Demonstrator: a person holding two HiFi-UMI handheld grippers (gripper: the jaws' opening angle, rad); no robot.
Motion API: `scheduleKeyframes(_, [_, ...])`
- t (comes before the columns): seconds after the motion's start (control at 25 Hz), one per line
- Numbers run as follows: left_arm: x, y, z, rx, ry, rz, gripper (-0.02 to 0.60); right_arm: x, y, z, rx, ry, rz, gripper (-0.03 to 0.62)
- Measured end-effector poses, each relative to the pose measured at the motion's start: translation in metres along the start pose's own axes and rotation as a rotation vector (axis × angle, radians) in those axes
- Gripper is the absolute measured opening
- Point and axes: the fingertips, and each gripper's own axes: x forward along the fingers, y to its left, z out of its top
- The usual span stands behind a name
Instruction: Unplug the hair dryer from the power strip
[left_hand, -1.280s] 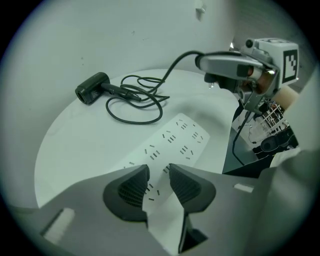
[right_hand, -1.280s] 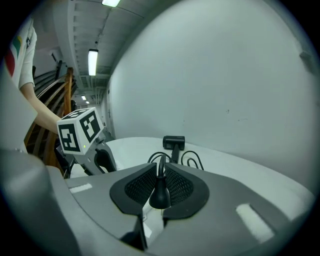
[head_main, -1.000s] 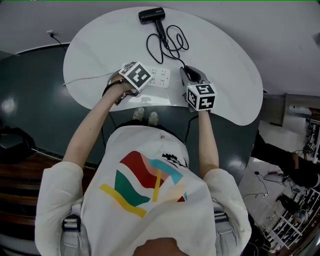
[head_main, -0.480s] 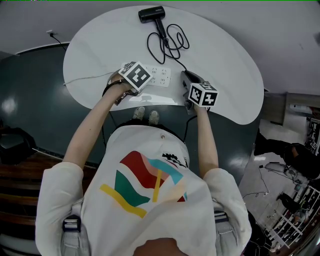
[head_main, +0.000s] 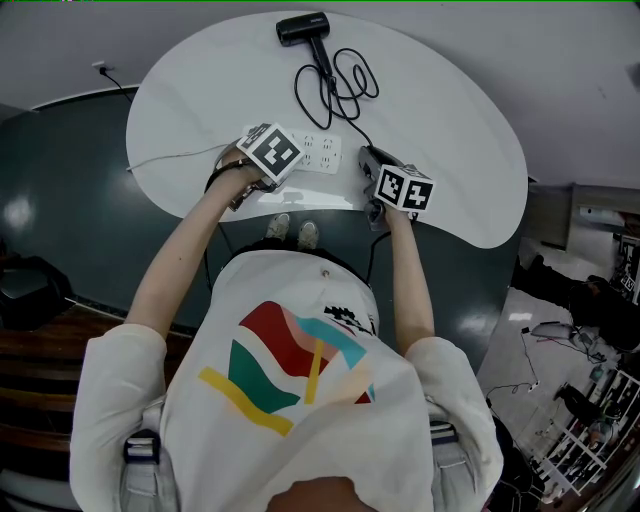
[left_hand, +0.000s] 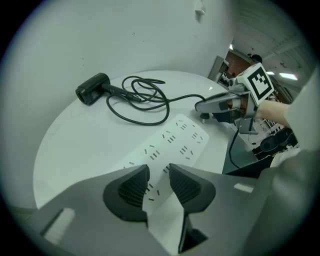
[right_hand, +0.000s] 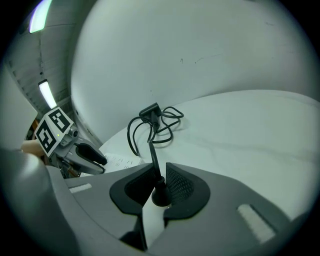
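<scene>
Right hand-held gripper (right_hand: 159, 172) is clenching the loose plug (right_hand: 160, 195)
Setting it down softly on the bench (right_hand: 240, 130) is looking best — no dropping.

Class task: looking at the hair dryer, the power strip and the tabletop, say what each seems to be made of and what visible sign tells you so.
Hair dryer: probably matt black plastic; dull, even sheen on its moulded body.
Power strip: likely white hard plastic; smooth, with crisp socket slots.
Table: smooth white top, perhaps laminate; core not visible.
</scene>
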Motion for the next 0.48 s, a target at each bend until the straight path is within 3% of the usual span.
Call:
scheduleKeyframes(0.24, [0.002,0.001,0.0,0.001,0.0,-0.003,0.121,0.0,-0.005,-0.003,0.055,-0.005,-0.002,0.096])
scheduleKeyframes(0.48, [0.001,0.001,0.0,0.0,-0.007,0.002,0.121,-0.002,-0.007,-0.013,0.077,0.016,-0.016,0.191])
